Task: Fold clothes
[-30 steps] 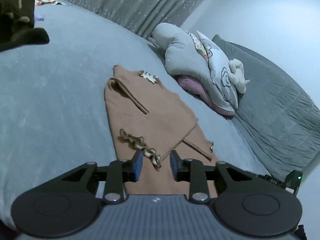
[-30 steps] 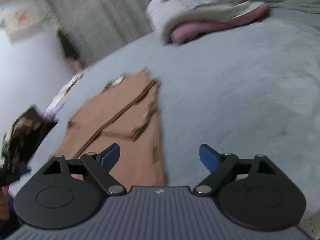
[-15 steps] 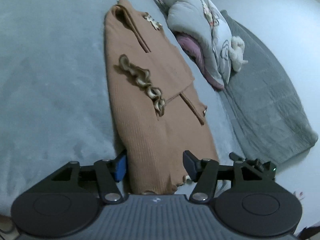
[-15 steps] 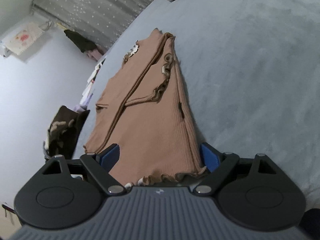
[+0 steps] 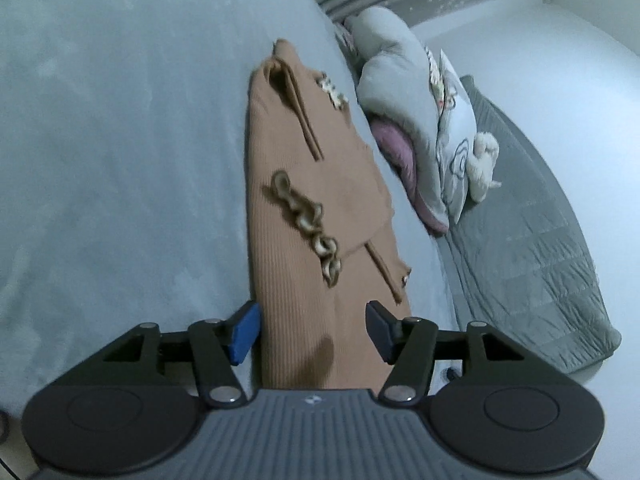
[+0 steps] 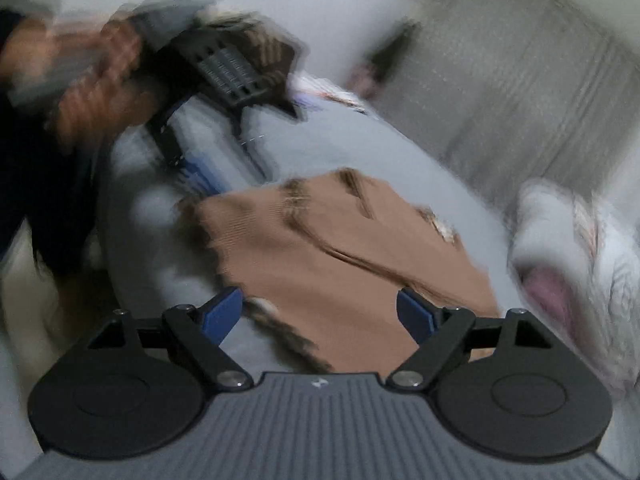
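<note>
we're spreading the left tongs around the brown garment's hem for folding; the right tongs hang apart, empty.

No readable text, label, brand or number shows anywhere in either wrist view.

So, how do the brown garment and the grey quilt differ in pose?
The brown garment lies flat, folded into a long narrow strip, on the bed; the grey quilt is bunched in a heap. The garment reaches between the left gripper fingers; the quilt lies far off. Both rest on the bed.
</note>
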{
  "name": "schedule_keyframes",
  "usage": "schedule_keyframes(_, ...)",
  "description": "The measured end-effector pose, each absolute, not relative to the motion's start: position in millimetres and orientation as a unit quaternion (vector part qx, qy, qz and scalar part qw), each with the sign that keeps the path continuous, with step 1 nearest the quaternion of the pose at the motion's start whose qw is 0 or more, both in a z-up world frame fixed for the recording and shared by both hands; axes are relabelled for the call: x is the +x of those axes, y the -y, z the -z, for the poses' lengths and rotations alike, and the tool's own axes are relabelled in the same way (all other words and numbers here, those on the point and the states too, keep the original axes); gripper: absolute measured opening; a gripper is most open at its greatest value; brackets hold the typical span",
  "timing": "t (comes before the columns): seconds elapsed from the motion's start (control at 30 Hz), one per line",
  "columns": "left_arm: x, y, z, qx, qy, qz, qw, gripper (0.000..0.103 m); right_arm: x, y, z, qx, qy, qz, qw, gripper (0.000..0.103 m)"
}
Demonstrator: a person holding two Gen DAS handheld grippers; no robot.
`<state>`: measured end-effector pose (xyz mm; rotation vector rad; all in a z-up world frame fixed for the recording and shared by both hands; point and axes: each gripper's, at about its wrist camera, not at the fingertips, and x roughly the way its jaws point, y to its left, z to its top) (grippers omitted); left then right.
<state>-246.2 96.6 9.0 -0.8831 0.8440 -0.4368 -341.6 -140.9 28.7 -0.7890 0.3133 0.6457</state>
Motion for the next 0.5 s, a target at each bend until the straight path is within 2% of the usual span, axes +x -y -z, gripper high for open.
schedule_keyframes(0.07,-249.5,-99.7,-8.4,-0.417,-0.391,0.202,0.795,0.063,-339.7,114.5,-20.7,-0.405,-0.140,-0.320,0.845,0.078)
schedule_keyframes(0.13,-253.2,-102.6,-7.5,-0.423,-0.390,0.204,0.792,0.065,-330.0,98.1,-20.5,-0.413,-0.135,-0.321,0.842,0.059)
schedule_keyframes(0.27,-258.0,-102.1,-7.5,-0.418,-0.392,0.206,0.793,0.066,-299.2,73.4,-20.1,-0.430,-0.157,-0.299,0.837,0.037)
schedule_keyframes(0.3,-258.7,-103.3,-7.6,-0.420,-0.392,0.205,0.793,0.066,-293.0,72.5,-22.0,-0.415,-0.171,-0.308,0.838,0.025)
schedule_keyframes(0.33,-259.3,-105.3,-7.7,-0.424,-0.391,0.203,0.791,0.066,-287.4,73.0,-25.2,-0.392,-0.188,-0.321,0.841,0.009)
schedule_keyframes(0.37,-259.3,-106.2,-7.7,-0.428,-0.390,0.202,0.790,0.067,-283.4,74.8,-28.4,-0.370,-0.200,-0.329,0.846,0.009)
schedule_keyframes(0.43,-259.8,-109.5,-5.7,-0.446,-0.387,0.197,0.783,0.070,-258.3,94.8,-50.0,-0.211,-0.251,-0.347,0.879,0.009)
schedule_keyframes(0.5,-259.9,-110.6,-3.3,-0.461,-0.387,0.193,0.775,0.070,-245.5,113.4,-62.5,-0.118,-0.271,-0.350,0.889,0.009)
